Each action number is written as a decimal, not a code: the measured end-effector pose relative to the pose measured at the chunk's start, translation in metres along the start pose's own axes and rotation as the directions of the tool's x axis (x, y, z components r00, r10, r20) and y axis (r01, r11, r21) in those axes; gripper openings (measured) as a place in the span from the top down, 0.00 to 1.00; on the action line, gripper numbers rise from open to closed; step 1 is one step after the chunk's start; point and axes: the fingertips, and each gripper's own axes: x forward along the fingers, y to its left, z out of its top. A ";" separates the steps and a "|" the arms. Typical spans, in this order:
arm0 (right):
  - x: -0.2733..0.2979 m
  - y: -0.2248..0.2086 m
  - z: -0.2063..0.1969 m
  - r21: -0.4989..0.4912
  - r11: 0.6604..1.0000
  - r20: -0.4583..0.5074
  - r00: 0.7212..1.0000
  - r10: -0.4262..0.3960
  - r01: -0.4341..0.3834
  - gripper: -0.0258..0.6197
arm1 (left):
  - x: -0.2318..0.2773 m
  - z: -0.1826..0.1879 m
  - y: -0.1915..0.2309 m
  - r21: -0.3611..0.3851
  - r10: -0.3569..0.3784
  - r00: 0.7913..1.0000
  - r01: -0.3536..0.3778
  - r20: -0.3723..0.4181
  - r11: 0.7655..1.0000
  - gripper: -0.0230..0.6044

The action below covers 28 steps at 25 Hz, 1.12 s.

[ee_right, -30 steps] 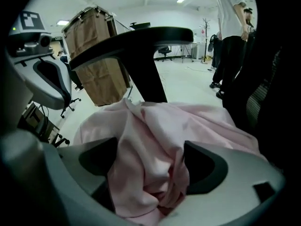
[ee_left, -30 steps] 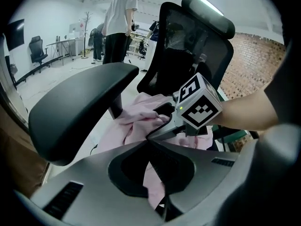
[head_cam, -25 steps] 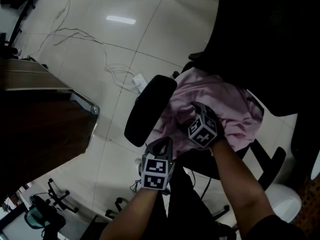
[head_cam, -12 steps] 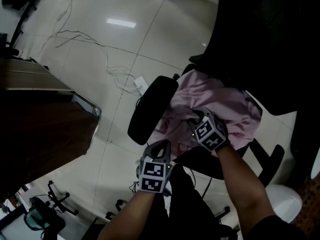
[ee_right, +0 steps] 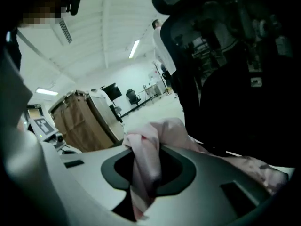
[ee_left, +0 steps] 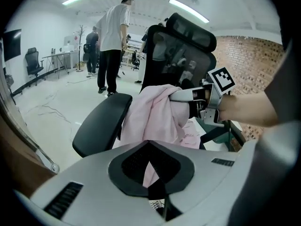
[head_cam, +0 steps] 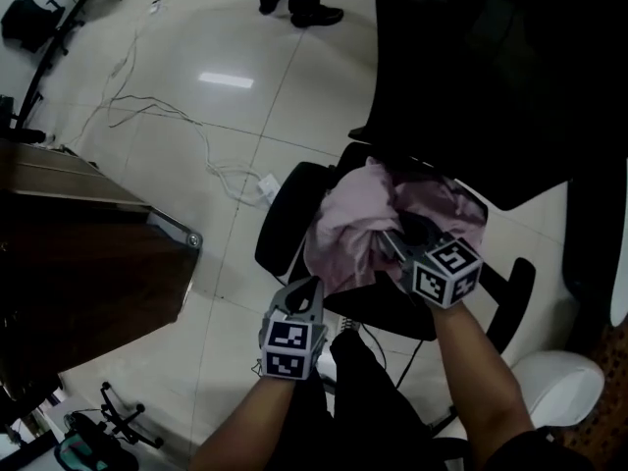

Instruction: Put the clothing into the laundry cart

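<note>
A pink garment [head_cam: 348, 224] lies bunched on a black office chair [head_cam: 287, 216]. My right gripper [head_cam: 392, 238] is closing its jaws on a fold of it and holds that fold raised off the seat. In the right gripper view the cloth [ee_right: 146, 168] runs down between the pads. My left gripper [head_cam: 306, 290] hangs by the chair's front edge, just under the garment's lower hem, with its jaw tips together. In the left gripper view a thin pink strip [ee_left: 149, 173] shows between its pads; whether it is pinched I cannot tell. The brown laundry cart [ee_right: 80, 121] stands to the left [head_cam: 88, 253].
A person [ee_left: 113, 36] stands on the tiled floor beyond the chair, shoes at the top of the head view [head_cam: 294, 8]. Loose cables [head_cam: 186, 126] and a white power strip [head_cam: 267, 186] lie left of the chair. A white round object [head_cam: 554, 391] sits at lower right.
My right gripper has shut on the pink garment and pulled it up into a bunch. The left gripper has drifted slightly down and left.
</note>
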 end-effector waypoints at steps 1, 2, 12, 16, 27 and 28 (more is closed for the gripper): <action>-0.011 0.006 0.013 0.004 1.000 0.036 0.999 -0.002 0.002 0.82 | -0.006 0.006 -0.002 0.009 -0.001 1.000 0.001 0.013 1.000 0.96; -0.021 0.011 0.025 0.002 1.000 0.067 0.998 -0.005 0.005 0.82 | -0.013 0.011 -0.003 0.017 -0.001 1.000 0.001 0.028 1.000 0.96; -0.096 0.050 0.065 0.035 0.993 0.192 0.975 -0.114 0.109 0.82 | -0.082 0.051 -0.011 0.082 -0.021 0.988 0.009 0.153 0.997 0.96; -0.115 0.075 0.080 0.056 0.989 0.234 0.962 -0.143 0.134 0.82 | -0.110 0.064 -0.004 0.092 -0.026 0.980 0.007 0.197 0.996 0.96; -0.196 0.135 0.160 0.116 0.981 0.415 0.890 -0.191 0.156 0.82 | -0.190 0.113 -0.011 0.158 -0.045 0.949 -0.005 0.311 0.987 0.96; -0.203 0.141 0.169 0.117 0.981 0.428 0.884 -0.190 0.154 0.82 | -0.199 0.116 -0.010 0.165 -0.044 0.946 -0.010 0.321 0.986 0.96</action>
